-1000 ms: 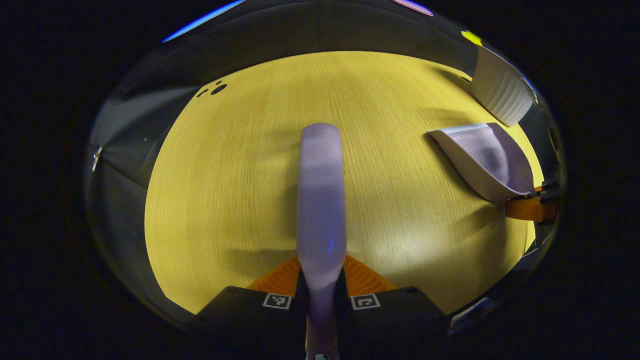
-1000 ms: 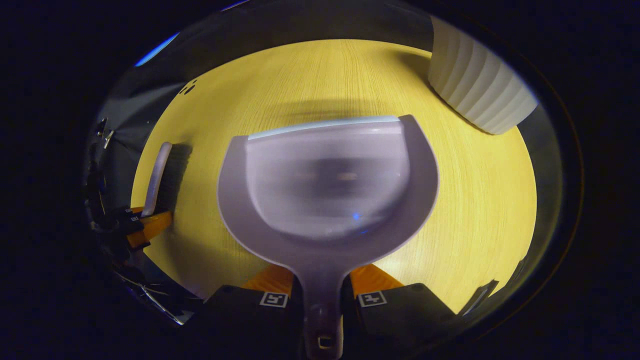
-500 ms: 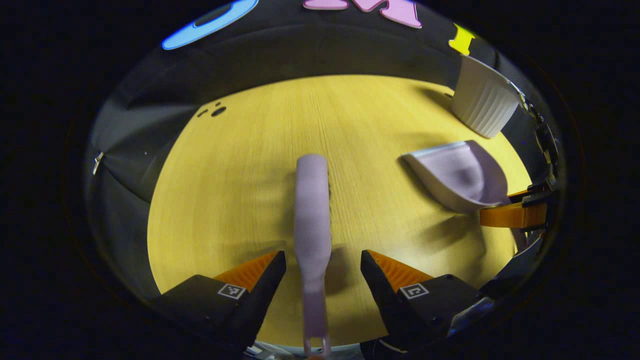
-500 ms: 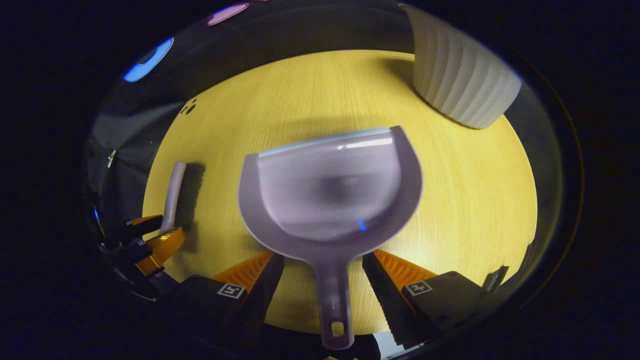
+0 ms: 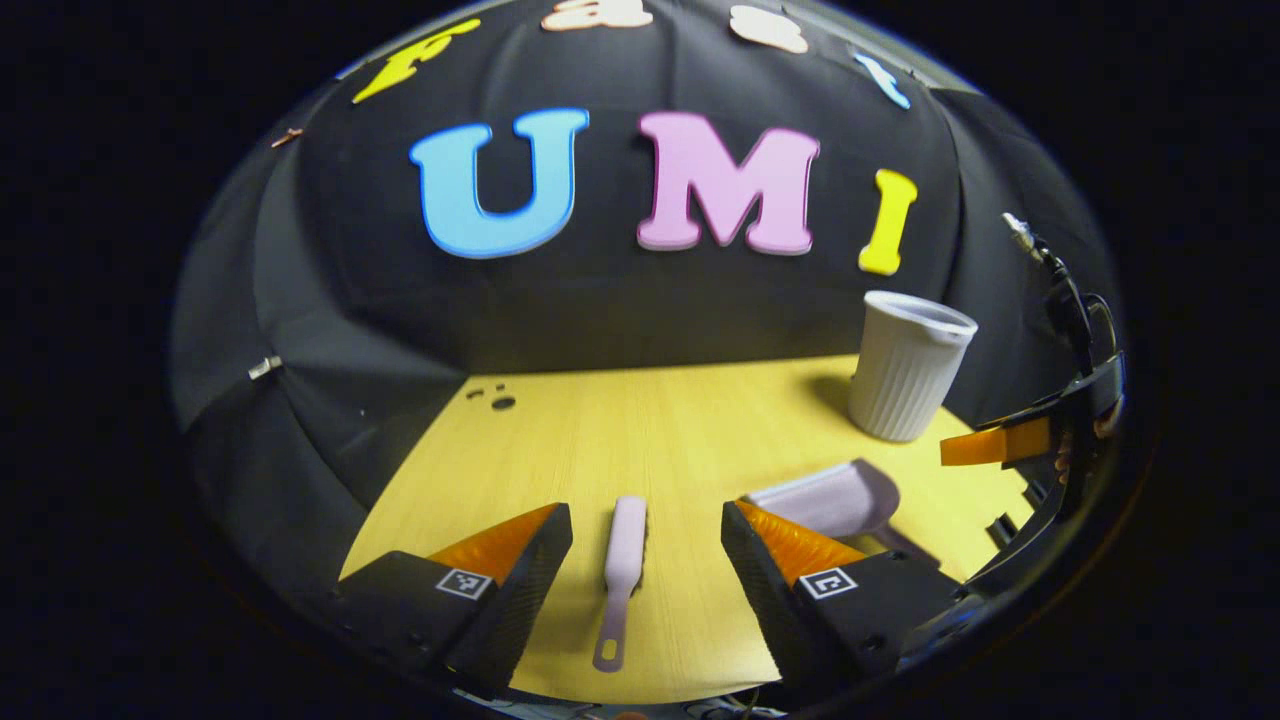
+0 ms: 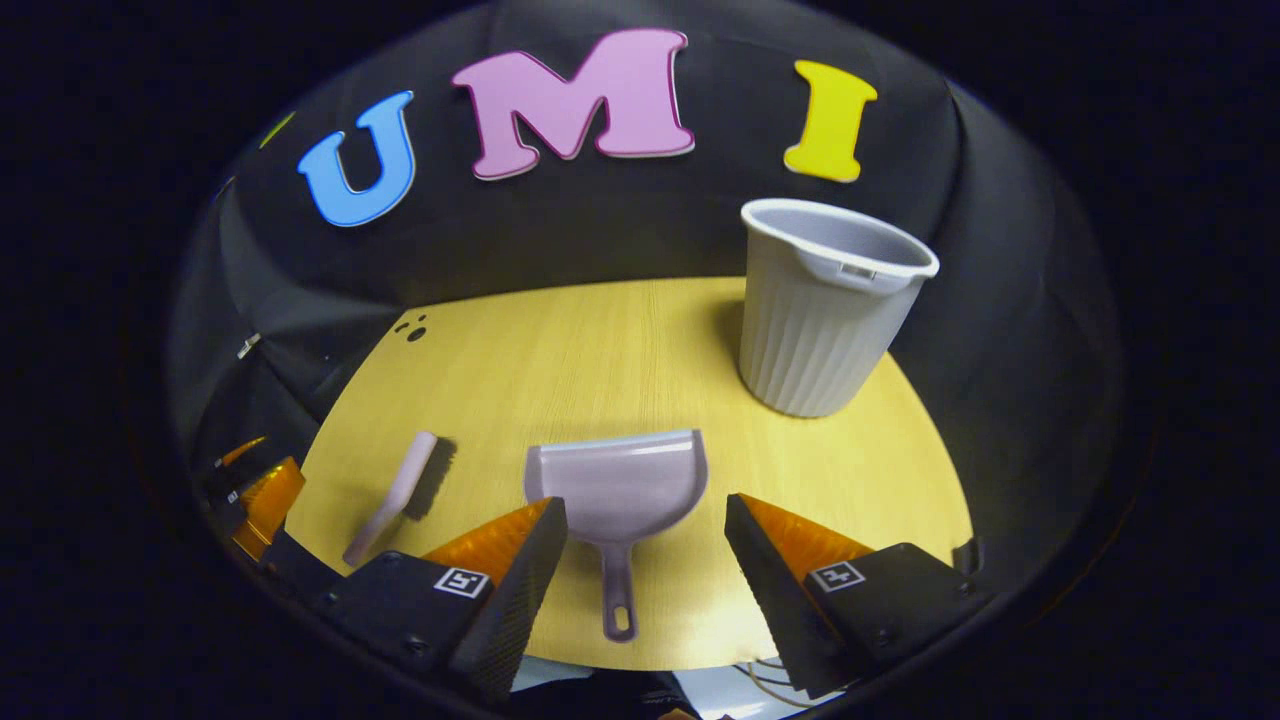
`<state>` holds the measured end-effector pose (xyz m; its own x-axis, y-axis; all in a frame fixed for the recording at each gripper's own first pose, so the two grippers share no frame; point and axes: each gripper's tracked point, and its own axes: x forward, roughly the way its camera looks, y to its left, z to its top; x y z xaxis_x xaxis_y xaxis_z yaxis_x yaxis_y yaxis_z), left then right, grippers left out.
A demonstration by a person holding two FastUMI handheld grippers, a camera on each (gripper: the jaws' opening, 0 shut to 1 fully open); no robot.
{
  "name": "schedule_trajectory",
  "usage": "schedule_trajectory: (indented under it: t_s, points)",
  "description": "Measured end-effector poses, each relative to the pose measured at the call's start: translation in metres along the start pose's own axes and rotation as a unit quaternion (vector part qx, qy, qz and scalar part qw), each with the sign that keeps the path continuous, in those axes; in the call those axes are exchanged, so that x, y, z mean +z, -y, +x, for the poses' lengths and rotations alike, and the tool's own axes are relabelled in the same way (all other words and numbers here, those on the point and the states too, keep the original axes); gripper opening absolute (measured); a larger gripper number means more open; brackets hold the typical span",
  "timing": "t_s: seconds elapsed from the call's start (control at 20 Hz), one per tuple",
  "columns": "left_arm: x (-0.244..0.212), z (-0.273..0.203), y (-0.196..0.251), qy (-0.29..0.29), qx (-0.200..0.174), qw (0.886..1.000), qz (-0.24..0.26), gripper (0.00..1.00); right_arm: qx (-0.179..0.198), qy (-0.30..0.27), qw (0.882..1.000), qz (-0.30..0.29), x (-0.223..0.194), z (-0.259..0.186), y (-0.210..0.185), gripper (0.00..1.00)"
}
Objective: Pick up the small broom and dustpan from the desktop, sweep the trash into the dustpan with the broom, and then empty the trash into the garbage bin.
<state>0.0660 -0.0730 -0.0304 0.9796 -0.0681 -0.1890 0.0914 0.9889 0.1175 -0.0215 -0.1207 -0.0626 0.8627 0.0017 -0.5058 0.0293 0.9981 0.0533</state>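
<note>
Left gripper [image 5: 646, 520]: fingers spread wide, holding nothing and clear of the desk. The small pale lilac plastic broom [image 5: 622, 570] lies flat on the yellow wood-grain desktop [image 5: 640, 420] between and beyond the fingers, loop-ended handle toward the camera, touching neither finger.

Right gripper [image 6: 645, 515]: fingers likewise spread wide and empty. The pale lilac plastic dustpan [image 6: 620, 490] lies on the desktop between them, handle toward the camera, mouth facing away, free of both fingers. Its pan appears empty, though its floor is seen at a shallow angle.

In the right gripper view the broom sits left of the dustpan, apart from it, bristles to its right side.

Farther back, at the right rear of the desktop, stands the upright white ribbed plastic garbage bin [image 6: 825, 315]. Its interior cannot be seen.

Small dark specks [image 5: 497, 398] lie at the far left corner.
</note>
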Motion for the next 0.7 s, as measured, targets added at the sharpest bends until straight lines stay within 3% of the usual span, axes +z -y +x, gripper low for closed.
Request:
schedule_trajectory:
  t_s: [0.25, 0.45, 0.6, 0.7]
  points:
    - [0.043, -0.069, 0.011, 0.096, 0.012, 0.995, 0.001, 0.96, 0.010, 0.118, 0.993, -0.031, 0.034, -0.070, -0.009, 0.99]
    - [0.051, -0.095, 0.029, 0.127, 0.000, 0.992, -0.022, 0.96, 0.024, 0.168, 0.985, -0.035, 0.031, -0.099, -0.016, 0.99]
    - [0.055, -0.105, 0.043, 0.134, -0.012, 0.991, -0.013, 0.96, 0.038, 0.153, 0.987, -0.037, 0.009, -0.090, -0.018, 0.99]
    - [0.055, -0.103, 0.042, 0.129, 0.004, 0.992, -0.004, 0.96, 0.058, 0.126, 0.990, -0.035, -0.007, -0.081, -0.018, 0.99]
